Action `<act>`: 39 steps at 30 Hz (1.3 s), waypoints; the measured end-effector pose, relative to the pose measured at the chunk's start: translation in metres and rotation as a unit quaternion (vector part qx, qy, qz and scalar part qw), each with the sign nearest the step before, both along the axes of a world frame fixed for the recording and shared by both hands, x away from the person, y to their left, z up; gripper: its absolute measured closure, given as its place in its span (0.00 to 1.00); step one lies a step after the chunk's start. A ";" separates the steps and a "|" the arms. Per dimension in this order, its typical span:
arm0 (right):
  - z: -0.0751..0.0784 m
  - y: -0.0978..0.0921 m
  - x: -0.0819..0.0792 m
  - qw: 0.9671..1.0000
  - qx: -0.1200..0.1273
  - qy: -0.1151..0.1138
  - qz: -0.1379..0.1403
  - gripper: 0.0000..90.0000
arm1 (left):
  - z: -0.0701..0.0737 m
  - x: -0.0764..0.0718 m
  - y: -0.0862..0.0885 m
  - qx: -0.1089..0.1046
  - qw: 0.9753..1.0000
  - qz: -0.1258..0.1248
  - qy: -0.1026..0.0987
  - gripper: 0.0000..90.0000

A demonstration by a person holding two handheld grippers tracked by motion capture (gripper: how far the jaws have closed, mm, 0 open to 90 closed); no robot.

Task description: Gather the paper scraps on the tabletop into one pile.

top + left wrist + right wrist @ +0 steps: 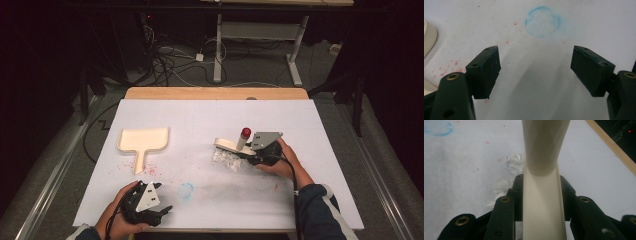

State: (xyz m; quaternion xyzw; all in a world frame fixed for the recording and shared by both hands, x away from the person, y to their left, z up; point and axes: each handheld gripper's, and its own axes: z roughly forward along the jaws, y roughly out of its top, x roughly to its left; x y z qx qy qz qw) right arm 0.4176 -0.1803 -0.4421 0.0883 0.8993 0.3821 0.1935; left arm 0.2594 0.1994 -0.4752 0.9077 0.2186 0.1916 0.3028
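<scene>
A cream brush (231, 144) with a red-capped handle lies tilted right of the table's centre, over a small heap of white paper scraps (225, 160). My right gripper (251, 152) is shut on the brush handle (541, 147), which runs up between its jaws; the paper scraps (515, 162) lie just beyond on the left. A cream dustpan (143, 140) rests flat at the left, handle toward me. My left gripper (164, 210) hovers near the front edge, open with nothing between its jaws (535, 67).
The white sheet (300, 120) over the table carries a blue ring stain (542, 22) and red specks near the dustpan. A bare wooden strip (215, 93) runs along the far edge. Cables and desk legs stand on the floor beyond.
</scene>
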 end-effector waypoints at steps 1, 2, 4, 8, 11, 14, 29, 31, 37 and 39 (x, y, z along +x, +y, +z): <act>0.001 -0.001 0.000 1.000 0.000 -0.003 -0.002 0.75 | 0.000 0.000 0.000 0.000 1.000 0.000 0.000 0.25; 0.002 -0.001 -0.001 1.000 0.002 -0.009 -0.003 0.75 | 0.000 0.000 0.000 0.000 1.000 0.000 0.000 0.25; 0.005 -0.003 -0.002 1.000 0.008 -0.022 -0.018 0.75 | 0.000 0.000 0.000 -0.001 1.000 0.000 0.000 0.25; 0.011 -0.006 -0.004 0.997 0.011 -0.060 -0.048 0.75 | 0.000 0.000 0.000 -0.001 1.000 0.000 -0.001 0.25; 0.017 -0.010 -0.005 0.995 0.029 -0.073 -0.063 0.75 | 0.001 0.000 0.000 0.000 1.000 0.000 -0.002 0.25; 0.023 -0.012 -0.006 0.991 0.037 -0.076 -0.099 0.75 | 0.002 -0.001 0.000 0.001 1.000 -0.001 -0.004 0.25; 0.032 -0.005 -0.031 0.955 0.011 -0.013 -0.297 0.75 | 0.005 -0.002 0.001 0.000 1.000 0.000 -0.014 0.25; 0.027 -0.006 -0.035 0.945 0.017 0.010 -0.328 0.75 | 0.005 -0.002 0.001 0.000 1.000 0.002 -0.015 0.25; 0.015 0.005 -0.049 0.924 0.004 0.020 -0.382 0.75 | 0.005 -0.002 0.000 0.004 1.000 0.000 -0.018 0.26; 0.014 0.012 -0.052 0.925 0.004 0.022 -0.380 0.75 | 0.005 -0.002 -0.001 0.001 1.000 0.002 -0.018 0.25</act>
